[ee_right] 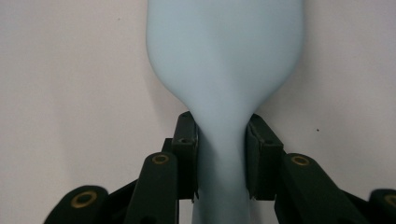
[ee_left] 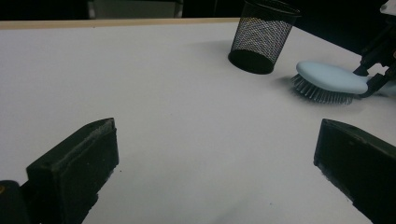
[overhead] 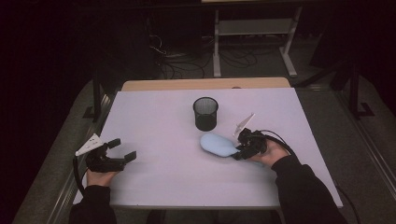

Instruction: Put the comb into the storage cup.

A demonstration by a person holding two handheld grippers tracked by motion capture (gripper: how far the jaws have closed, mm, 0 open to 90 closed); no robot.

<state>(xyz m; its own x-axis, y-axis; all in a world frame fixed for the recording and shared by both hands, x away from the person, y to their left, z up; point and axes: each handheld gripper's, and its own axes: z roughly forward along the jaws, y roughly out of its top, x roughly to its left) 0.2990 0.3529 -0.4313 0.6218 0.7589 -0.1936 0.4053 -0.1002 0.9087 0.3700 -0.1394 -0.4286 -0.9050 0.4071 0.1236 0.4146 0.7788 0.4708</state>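
1. Your right gripper (overhead: 239, 148) sits right of centre in the high view, its jaws clenched on the narrow handle of the pale blue plastic hairbrush (overhead: 218, 144). In the right gripper view the two black pads press the blue neck from both sides, low in the middle of the frame, and the broad head of the brush (ee_right: 224, 46) widens out above them to the top edge.

2. The hairbrush lies on the white tabletop (overhead: 154, 116) just right of the middle of the high view, bristles down (the left gripper view shows the dark bristles (ee_left: 317, 91) under the blue back, at the right of that frame). Its head points toward the left of the picture and its handle end is in your right gripper.

3. The black wire-mesh cup (overhead: 205, 113) stands upright just above the brush head in the high view, near it but apart. In the left gripper view it is at top centre (ee_left: 261, 39), to the left of the brush.

4. Your left gripper (overhead: 122, 149) is at the lower left of the high view, well apart from the brush and cup. Its jaws are released and stand wide, with bare tabletop between them in the left gripper view.

5. Your hands and dark sleeves (overhead: 303, 191) come in from the bottom edge.
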